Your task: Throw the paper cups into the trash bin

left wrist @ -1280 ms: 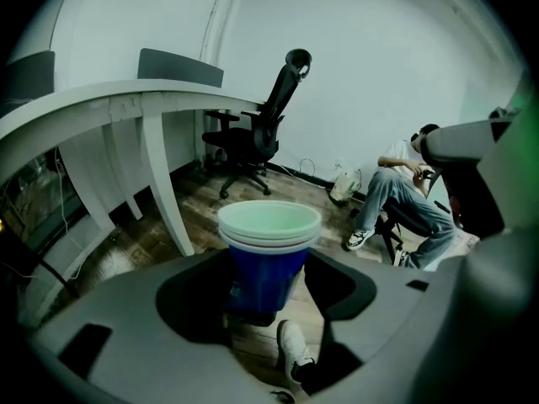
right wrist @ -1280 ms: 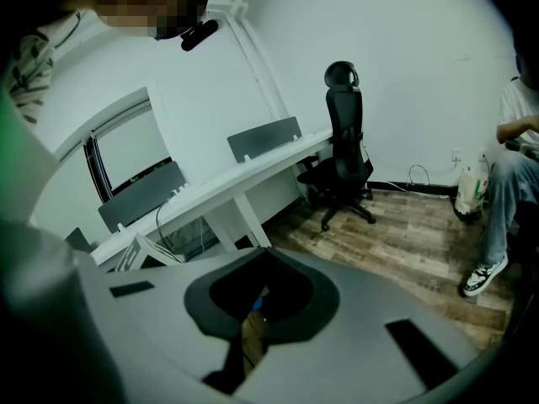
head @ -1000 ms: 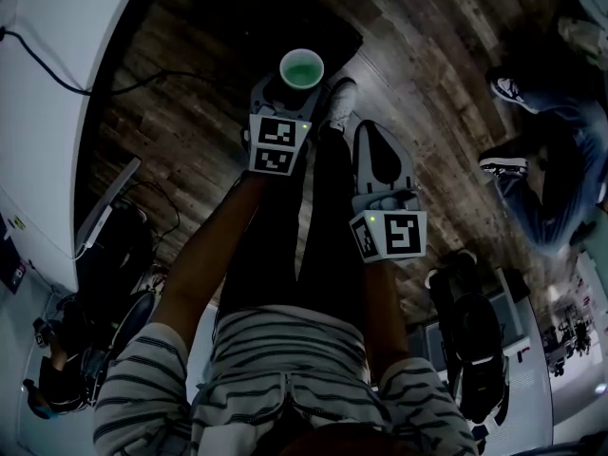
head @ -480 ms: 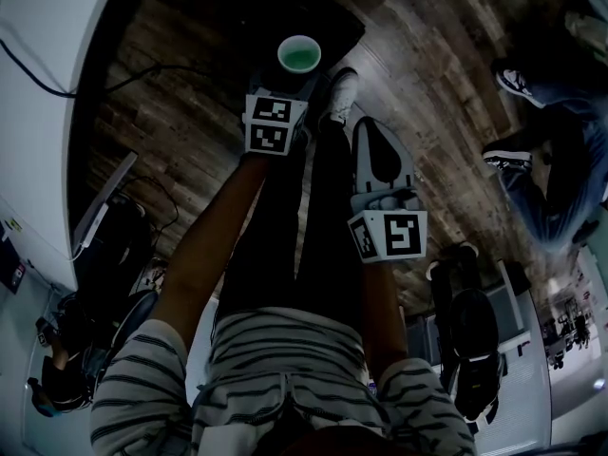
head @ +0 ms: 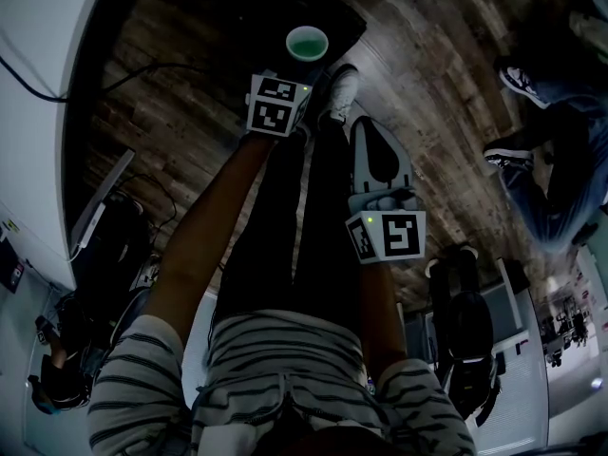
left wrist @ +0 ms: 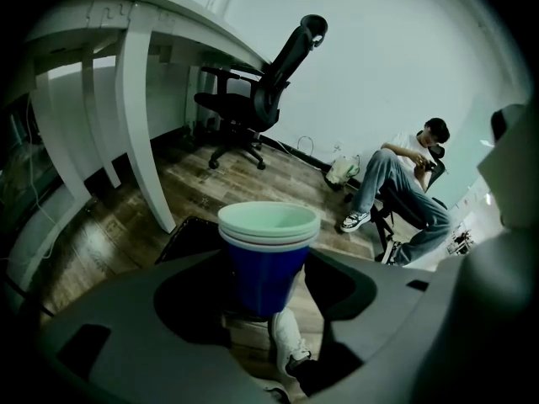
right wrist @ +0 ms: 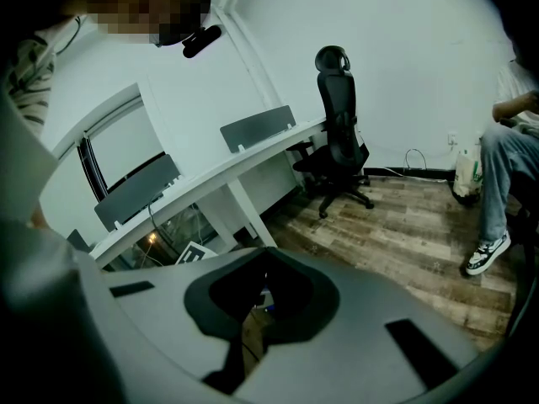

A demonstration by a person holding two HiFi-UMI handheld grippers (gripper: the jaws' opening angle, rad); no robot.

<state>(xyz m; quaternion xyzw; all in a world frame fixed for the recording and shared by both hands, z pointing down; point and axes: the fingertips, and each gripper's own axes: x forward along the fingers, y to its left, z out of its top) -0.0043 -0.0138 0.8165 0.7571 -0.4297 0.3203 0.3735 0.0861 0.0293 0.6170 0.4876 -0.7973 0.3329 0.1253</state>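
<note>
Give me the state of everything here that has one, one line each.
Left gripper: shut on the paper cups.
Paper cups: nested, upright, top one empty.
Right gripper: shut, nothing in it.
Office chair: upright, unoccupied.
Black bin: below the cups, inside too dark to read.

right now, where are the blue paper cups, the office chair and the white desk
blue paper cups (left wrist: 266, 268): left gripper view, blue wall of the outer cup
office chair (left wrist: 283, 64): left gripper view, its backrest
white desk (left wrist: 141, 133): left gripper view, its near leg
</note>
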